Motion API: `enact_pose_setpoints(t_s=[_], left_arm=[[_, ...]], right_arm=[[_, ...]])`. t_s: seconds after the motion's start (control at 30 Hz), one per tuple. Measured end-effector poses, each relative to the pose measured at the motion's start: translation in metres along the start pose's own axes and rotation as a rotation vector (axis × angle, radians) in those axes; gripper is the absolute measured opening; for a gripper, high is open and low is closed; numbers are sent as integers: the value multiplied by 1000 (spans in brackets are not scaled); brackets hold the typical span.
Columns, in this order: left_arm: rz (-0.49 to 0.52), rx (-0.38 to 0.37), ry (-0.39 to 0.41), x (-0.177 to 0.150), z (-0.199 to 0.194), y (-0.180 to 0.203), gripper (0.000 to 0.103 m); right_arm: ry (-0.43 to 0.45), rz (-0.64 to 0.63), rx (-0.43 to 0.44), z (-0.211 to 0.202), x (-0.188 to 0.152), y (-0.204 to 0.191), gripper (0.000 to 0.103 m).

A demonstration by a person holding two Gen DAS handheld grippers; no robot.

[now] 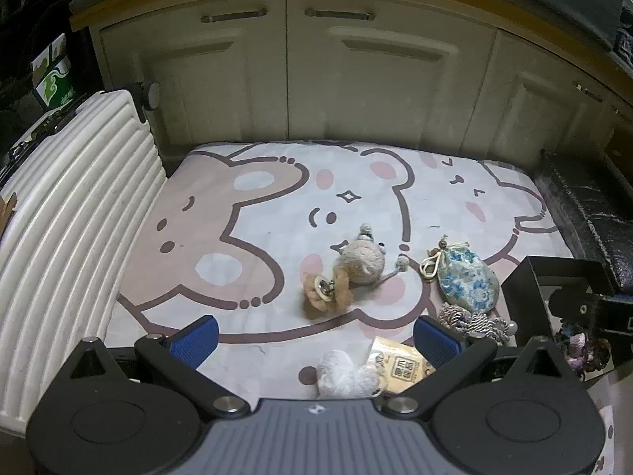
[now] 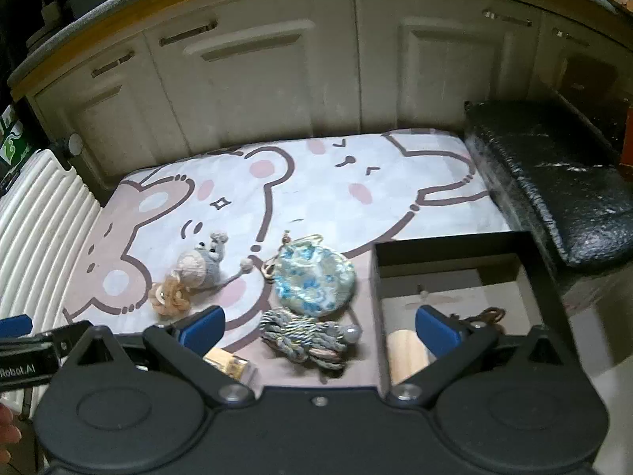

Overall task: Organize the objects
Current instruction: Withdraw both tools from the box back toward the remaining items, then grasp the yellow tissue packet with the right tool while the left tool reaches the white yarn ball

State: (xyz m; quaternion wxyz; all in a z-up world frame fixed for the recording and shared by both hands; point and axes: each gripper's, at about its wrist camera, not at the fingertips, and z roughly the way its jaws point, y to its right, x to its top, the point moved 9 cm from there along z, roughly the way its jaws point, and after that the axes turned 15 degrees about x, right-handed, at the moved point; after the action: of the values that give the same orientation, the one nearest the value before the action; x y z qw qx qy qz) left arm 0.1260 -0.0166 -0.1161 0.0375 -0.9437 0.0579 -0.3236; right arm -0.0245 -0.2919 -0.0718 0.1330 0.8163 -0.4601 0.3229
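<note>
Smooth printed cloth mat [image 1: 253,285]; at its 5 o'clock a glossy brocade pouch [image 1: 469,281] and twisted cord tassel [image 2: 300,338]; fuzzy yarn mouse [image 1: 362,261] near centre.

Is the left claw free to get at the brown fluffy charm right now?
Probably yes: the left claw is open and empty, the brown fluffy charm lies straight ahead, with only bare mat between; the knitted mouse touches its far side.

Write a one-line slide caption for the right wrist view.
Open right gripper above braided cord bundle, beside floral pouch and black box.
</note>
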Motion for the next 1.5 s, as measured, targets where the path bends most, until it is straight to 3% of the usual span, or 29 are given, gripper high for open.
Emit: enact_pose_setpoints(t_s=[0.47,0.7,1.17,1.5], left_arm=[[16,-33,-25,-6,14,-11,103],[90,-43,-59,-17,26,-4,101],[132,-90,-161,-36,52,-5,83],[176,-175,-219,-47,62,9,68]], right_arm=[[-55,-11,8,35,-5,-28,103],[-89,21,10,55,-9,-38,103],[-199,160,42,110,-27,-60,103],[-317,328,61,146,-50,-64,83]])
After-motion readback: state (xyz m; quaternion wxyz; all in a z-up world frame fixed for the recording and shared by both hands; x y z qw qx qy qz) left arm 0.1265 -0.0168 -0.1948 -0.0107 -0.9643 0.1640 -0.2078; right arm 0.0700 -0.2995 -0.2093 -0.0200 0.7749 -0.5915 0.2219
